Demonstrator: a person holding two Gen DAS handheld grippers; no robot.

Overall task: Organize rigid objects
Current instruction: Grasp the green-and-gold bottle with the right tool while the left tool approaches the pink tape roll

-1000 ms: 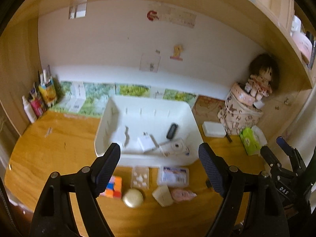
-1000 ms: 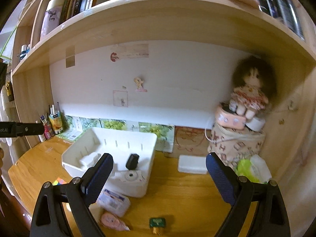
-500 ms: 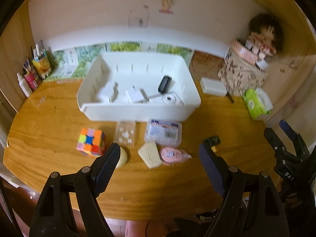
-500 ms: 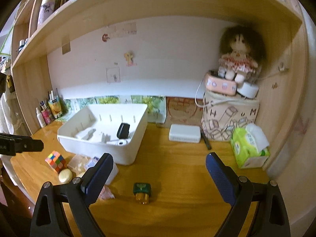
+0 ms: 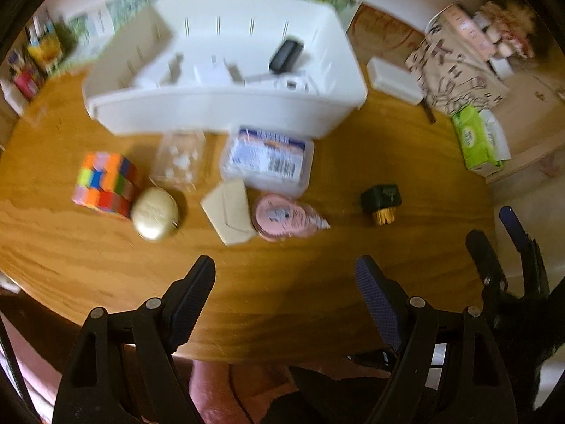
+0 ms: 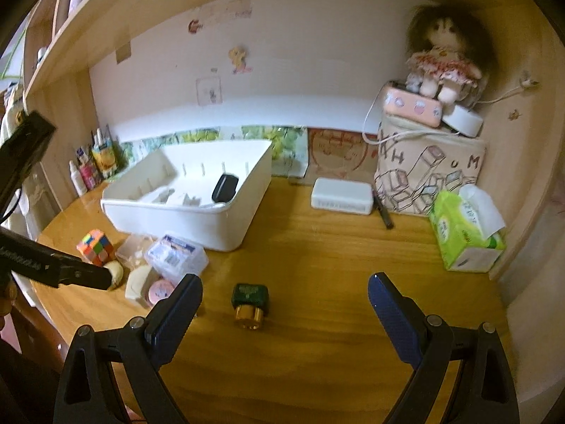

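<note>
The left gripper (image 5: 284, 282) is hovering spread wide and empty above the table's (image 5: 70, 247) near edge; the cream case (image 5: 229, 212) and pink container (image 5: 279, 217) are lying just beyond its fingertips. The right gripper (image 6: 284, 298) is gaping empty, with the green bottle (image 6: 250, 300) lying between its fingers. The white bin (image 6: 183, 212) is sitting farther back.

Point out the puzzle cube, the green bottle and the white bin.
puzzle cube (image 5: 106, 185), left wrist view, its top face.
green bottle (image 6: 250, 295), right wrist view, its green body.
white bin (image 6: 187, 221), right wrist view, its front wall.
</note>
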